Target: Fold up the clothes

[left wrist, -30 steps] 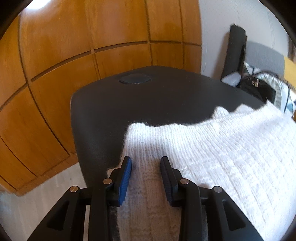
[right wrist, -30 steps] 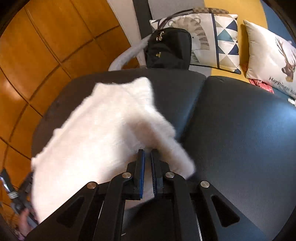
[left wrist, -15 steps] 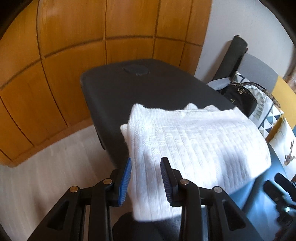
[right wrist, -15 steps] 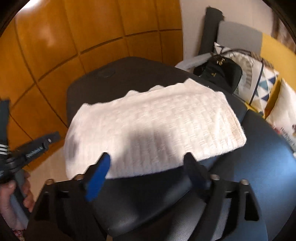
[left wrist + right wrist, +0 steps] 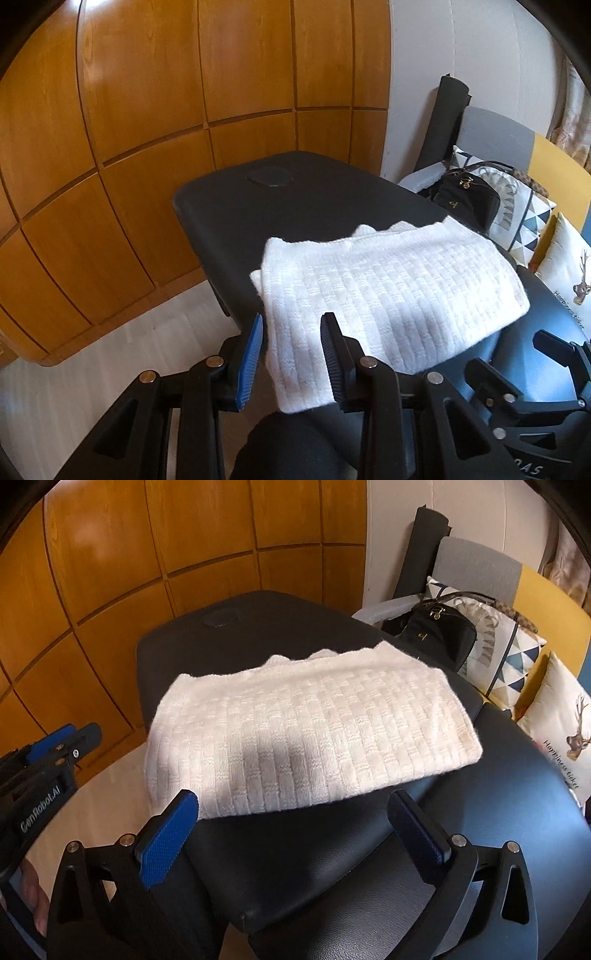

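Note:
A white knit sweater (image 5: 388, 291) (image 5: 306, 731) lies folded in a flat rectangle on the black padded table (image 5: 295, 206) (image 5: 280, 616). My left gripper (image 5: 293, 350) hovers above and short of the sweater's near left corner, partly open, its blue pads clear of the knit. My right gripper (image 5: 291, 801) hangs over the table's near edge in front of the sweater; its jaws are opening wide with nothing between them. Each gripper shows in the other's view: the right gripper (image 5: 535, 369) at lower right, the left gripper (image 5: 55, 746) at the left edge.
A wooden panelled wall (image 5: 184, 110) curves behind and left of the table. To the right sit a black bag (image 5: 436, 635), patterned cushions (image 5: 554, 731) and a grey chair back (image 5: 476, 565). Pale floor (image 5: 110, 350) lies left of the table. A hand (image 5: 33, 893) holds the left gripper.
The right gripper let go of the sweater's edge and opened wide. Both grippers drew back and rose; the sweater now lies still and folded on the table.

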Demonstrator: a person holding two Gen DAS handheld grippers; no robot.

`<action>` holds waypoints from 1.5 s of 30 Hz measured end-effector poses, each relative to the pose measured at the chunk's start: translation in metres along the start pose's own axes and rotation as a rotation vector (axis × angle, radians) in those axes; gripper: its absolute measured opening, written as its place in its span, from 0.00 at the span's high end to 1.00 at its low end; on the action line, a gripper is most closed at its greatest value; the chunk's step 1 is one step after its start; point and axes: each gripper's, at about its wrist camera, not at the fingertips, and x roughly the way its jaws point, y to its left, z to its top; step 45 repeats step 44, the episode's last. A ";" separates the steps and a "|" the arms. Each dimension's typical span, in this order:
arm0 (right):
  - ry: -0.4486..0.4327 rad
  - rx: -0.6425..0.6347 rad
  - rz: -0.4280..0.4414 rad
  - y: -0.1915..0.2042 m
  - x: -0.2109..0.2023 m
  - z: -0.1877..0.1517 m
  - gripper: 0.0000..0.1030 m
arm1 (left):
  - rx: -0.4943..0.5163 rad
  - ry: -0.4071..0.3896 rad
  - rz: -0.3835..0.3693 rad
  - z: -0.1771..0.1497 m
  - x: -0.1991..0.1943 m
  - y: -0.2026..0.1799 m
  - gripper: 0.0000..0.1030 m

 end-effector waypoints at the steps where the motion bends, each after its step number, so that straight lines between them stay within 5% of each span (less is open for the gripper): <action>1: -0.003 -0.006 -0.008 0.001 -0.002 0.000 0.00 | 0.003 0.001 0.001 -0.001 -0.001 -0.001 0.68; 33: -0.039 -0.031 -0.037 0.012 -0.016 0.000 0.00 | -0.087 0.033 -0.135 -0.008 -0.008 0.006 0.66; 45: -0.031 -0.026 -0.026 0.011 -0.013 -0.002 0.00 | -0.056 -0.019 -0.075 -0.010 -0.010 0.004 0.66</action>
